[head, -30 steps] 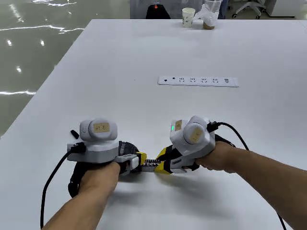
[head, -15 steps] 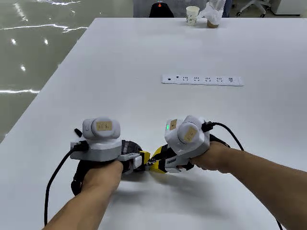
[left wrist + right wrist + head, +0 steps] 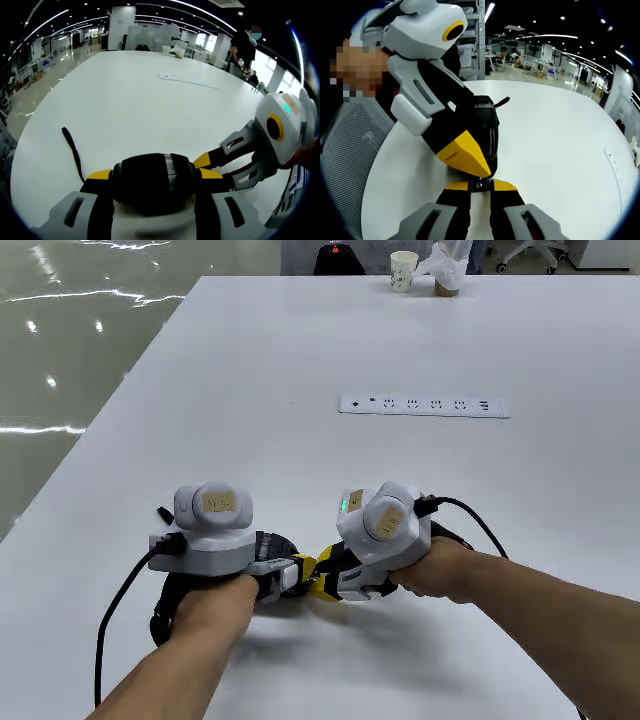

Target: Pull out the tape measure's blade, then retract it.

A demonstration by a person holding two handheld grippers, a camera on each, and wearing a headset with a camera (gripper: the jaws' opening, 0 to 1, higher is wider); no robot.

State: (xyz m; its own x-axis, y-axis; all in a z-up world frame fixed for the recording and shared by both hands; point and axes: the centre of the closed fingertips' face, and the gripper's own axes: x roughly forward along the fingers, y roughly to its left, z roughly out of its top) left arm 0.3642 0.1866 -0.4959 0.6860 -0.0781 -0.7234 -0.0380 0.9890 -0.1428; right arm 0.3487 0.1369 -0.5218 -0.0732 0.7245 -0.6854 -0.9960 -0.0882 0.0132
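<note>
1. Here, the left gripper point(image 3: 155, 176) is clamped on the black, round-bodied tape measure point(image 3: 152, 187), with one yellow-tipped jaw pressed against each side of its case.
2. In the head view we find that tape measure point(image 3: 274, 546) low over the broad white table point(image 3: 300, 390), near the table's front edge. It is gripped at the front of the left gripper point(image 3: 297, 570). We cannot tell whether the case rests on the tabletop.
3. The right gripper point(image 3: 481, 187) has its jaws drawn almost together, and they pinch the small metal end hook point(image 3: 480, 184) of the blade.
4. That end hook sits just beside the mouth of the case, and we see hardly any blade between them. In the right gripper view the case rises directly above the pinching jaws, with one yellow jaw of the left gripper lying across its side.
5. The two grippers meet tip to tip. In the head view the right gripper point(image 3: 322, 578) comes in from the right and stands just beside the left one.
6. A thin black wrist strap point(image 3: 72, 150) trails from the case across the table.
7. A long white power strip point(image 3: 425, 406) lies well apart, further up the table, and a white paper cup point(image 3: 403, 270) stands at the far edge.
</note>
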